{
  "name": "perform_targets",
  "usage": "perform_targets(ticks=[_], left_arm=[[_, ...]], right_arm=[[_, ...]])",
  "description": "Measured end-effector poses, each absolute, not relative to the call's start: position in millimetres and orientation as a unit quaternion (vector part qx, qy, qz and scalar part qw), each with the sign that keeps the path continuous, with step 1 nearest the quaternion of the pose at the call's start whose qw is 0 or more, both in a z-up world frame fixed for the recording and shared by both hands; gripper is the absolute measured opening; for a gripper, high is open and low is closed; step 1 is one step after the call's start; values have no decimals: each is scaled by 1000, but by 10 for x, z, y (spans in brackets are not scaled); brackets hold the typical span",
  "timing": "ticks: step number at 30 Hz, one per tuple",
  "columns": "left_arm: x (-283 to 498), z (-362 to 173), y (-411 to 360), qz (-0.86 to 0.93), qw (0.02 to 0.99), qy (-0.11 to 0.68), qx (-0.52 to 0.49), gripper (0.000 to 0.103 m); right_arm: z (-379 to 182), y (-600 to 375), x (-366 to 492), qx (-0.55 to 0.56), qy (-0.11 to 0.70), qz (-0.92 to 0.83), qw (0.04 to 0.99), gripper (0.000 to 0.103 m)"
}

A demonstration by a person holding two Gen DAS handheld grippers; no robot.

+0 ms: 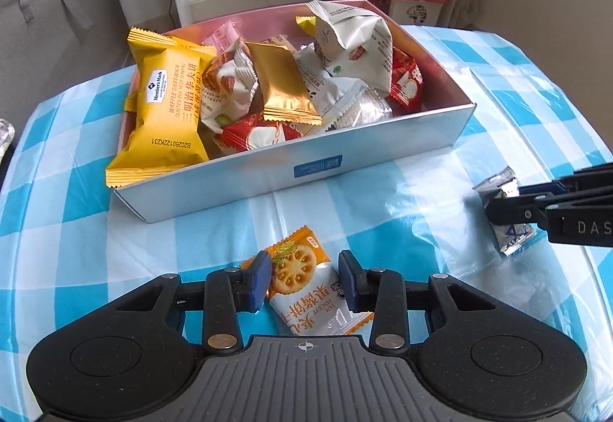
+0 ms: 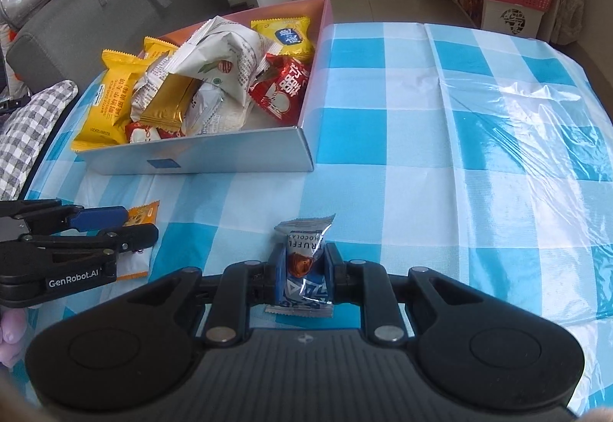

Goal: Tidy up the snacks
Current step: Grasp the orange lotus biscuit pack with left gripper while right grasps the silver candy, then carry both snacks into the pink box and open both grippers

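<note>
Table (image 1: 440, 161), blue-check cloth under clear film: slick, so pkts slide if I nudge them sideways.

Box (image 1: 375, 150), open top, already heaped w/ snacks; big yellow waffle pkt (image 1: 164, 104) overhangs the near-left rim. Free room looks best at the right end, so I'd drop there and not on the heap.

My left gripper (image 1: 304, 282): pads bracket the jam biscuit pkt (image 1: 302, 284), which lies on the cloth just in front of the box. Left pad touches the wrapper edge; right pad looks just at it. Can't confirm a firm pinch, so I'd check grip before lifting.

My right gripper (image 2: 302, 270): clamped on the truffle chocolate pkt (image 2: 304, 261), mid-body. Lift straight up, clear the box wall, then release low.
</note>
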State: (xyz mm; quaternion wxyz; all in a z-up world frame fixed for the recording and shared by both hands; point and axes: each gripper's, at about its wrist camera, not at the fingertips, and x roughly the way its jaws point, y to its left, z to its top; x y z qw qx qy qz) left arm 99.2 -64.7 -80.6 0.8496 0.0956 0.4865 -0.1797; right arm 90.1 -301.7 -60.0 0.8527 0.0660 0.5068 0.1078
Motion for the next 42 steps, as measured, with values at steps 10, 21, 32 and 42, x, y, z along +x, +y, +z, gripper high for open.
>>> perform_targets(ticks=[10, 21, 32, 42], left_arm=[[787, -782, -646, -171, 861, 471, 91, 59], [759, -864, -626, -94, 853, 511, 51, 62], [704, -804, -702, -111, 856, 502, 61, 36], [701, -451, -631, -134, 876, 463, 21, 36]], right_arm=[[-576, -2930, 832, 54, 503, 96, 857, 30], [-592, -2836, 774, 44, 509, 78, 856, 35], [-585, -2804, 765, 23, 508, 64, 859, 21], [-349, -2903, 766, 74, 480, 69, 872, 21]])
